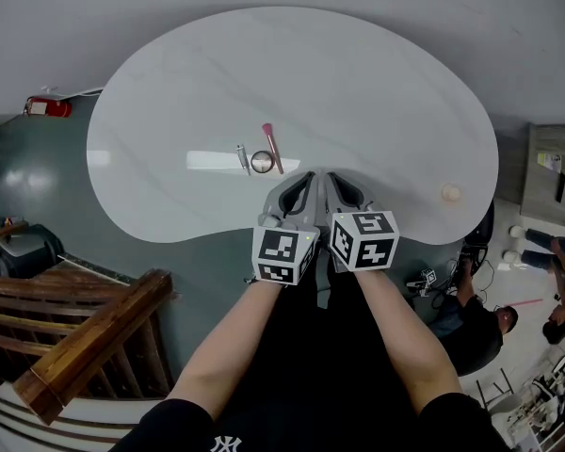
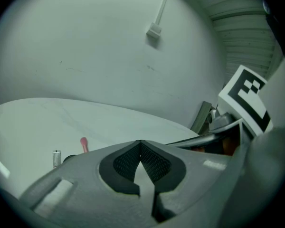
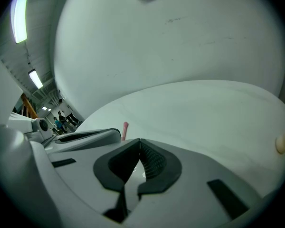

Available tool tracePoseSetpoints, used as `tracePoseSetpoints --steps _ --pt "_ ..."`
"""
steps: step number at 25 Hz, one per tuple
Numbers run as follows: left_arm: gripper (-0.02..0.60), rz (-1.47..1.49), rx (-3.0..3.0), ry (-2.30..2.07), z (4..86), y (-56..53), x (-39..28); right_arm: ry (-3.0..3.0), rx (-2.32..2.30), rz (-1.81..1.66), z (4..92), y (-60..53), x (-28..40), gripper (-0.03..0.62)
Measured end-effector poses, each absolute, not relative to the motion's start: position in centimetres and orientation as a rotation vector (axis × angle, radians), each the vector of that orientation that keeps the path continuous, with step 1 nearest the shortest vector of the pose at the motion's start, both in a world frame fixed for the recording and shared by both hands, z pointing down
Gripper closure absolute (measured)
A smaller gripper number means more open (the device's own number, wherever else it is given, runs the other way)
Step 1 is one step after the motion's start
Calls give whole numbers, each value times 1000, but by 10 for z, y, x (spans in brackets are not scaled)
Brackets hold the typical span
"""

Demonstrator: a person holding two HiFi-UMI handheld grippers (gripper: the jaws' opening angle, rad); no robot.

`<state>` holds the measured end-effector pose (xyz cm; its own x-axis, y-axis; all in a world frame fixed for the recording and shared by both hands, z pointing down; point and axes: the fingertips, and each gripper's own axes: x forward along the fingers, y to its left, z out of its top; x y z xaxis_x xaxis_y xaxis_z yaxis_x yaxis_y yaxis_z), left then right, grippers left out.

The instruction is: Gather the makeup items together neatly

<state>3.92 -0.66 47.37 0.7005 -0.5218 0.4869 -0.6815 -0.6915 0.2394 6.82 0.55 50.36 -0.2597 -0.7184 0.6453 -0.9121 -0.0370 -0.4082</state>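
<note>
Forearms (image 1: 234,347) fill the near foreground of the head view, each carrying a gripper, the two held side by side over the near edge of the white kidney-shaped table (image 1: 358,73). Left gripper (image 1: 307,179): jaws together at the tips, nothing between them. Right gripper (image 1: 333,181): jaws likewise closed and empty. Just beyond the tips, clear of both, three makeup items lie close together: a small silver tube (image 1: 243,158), a round compact (image 1: 263,162) and a pink stick (image 1: 272,147), the compact between the other two. A cream round item (image 1: 450,193) sits well apart, near the table's right edge
</note>
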Motion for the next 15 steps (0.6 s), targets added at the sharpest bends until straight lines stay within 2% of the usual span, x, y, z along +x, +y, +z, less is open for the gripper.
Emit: tracePoseSetpoints --steps 15 --pt "574 574 2566 -789 470 26 120 -1970 1883 1062 488 46 147 577"
